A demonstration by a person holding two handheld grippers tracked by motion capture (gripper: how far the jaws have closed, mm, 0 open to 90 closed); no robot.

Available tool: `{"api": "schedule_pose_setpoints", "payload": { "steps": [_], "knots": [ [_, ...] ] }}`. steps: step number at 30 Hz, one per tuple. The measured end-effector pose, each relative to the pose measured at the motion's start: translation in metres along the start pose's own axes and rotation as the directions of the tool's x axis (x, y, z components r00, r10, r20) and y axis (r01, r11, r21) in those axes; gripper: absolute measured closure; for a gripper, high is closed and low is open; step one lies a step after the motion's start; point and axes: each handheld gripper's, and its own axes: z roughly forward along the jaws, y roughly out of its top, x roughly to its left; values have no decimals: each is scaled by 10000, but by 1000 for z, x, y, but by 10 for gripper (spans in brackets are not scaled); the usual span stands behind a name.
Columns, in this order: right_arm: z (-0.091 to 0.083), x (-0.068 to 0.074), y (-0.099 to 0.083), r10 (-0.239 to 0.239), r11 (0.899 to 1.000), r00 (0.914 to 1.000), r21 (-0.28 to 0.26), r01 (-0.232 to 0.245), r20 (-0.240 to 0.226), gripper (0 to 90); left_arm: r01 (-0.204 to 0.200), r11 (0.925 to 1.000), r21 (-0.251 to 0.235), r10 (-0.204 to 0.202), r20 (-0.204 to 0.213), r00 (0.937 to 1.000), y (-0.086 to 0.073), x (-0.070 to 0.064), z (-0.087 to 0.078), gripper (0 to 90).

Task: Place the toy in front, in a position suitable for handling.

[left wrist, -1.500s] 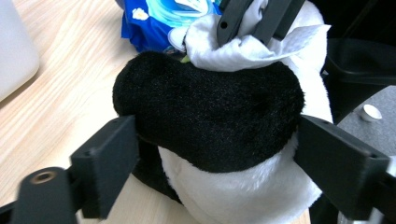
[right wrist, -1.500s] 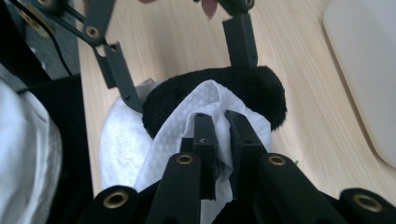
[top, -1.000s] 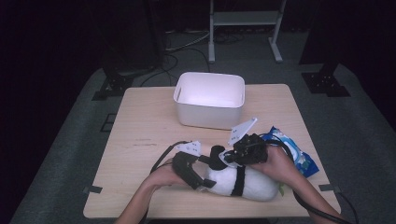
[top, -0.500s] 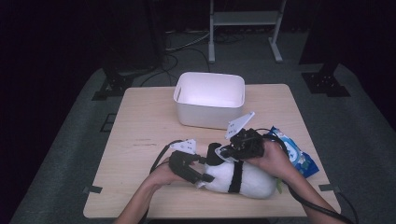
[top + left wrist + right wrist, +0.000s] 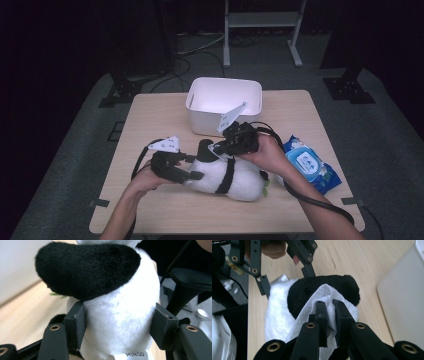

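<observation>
Nearest to you, your left gripper (image 5: 192, 175) clamps the plush panda (image 5: 235, 177) across its white body, with both pads (image 5: 75, 325) pressed into the fur. The toy lies on its side at the front of the table (image 5: 150, 120). Compared with a second ago, it has turned a little and the black paw (image 5: 322, 290) now points up toward the right gripper (image 5: 329, 312). That gripper is almost closed on a white wipe (image 5: 324, 297) and presses it on the paw, so the cleaning seems to have moved to this paw. Farther right lies the blue wipes pack (image 5: 310, 165), and behind stands the white bin (image 5: 225, 105).
</observation>
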Motion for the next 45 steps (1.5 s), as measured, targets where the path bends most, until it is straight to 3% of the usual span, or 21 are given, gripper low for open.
{"api": "schedule_pose_setpoints", "payload": {
  "steps": [4, 9, 17, 29, 40, 45],
  "knots": [
    [-1, -1, 12, -60, 9996, 9999, -267, 57, -115, 821, -293, 9992, 283, 305, -448, 9985, 13, -4, -18, 392],
    [-2, -2, 14, 10, 9982, 9998, -605, -23, -204, 822, -455, 9970, 626, 495, -631, 9968, 22, -6, -25, 393],
    [-7, -5, -2, 332, 9962, 9982, -788, -370, -493, 822, -578, 9952, 796, 613, -418, 9972, 27, -9, -15, 371],
    [-21, -1, -26, 490, 9968, 9978, -606, -517, -454, 821, -883, 9922, 881, 905, -215, 9957, 37, -19, 1, 316],
    [-38, 4, -24, 370, 9950, 9991, -923, -388, -211, 820, -1163, 9866, 1141, 1183, -110, 9929, 49, -25, 14, 318],
    [-38, 7, -22, 158, 9993, 9998, -346, -154, 104, 820, -1175, 9862, 1164, 1193, -83, 9928, 49, -26, 19, 317]
  ]
}}
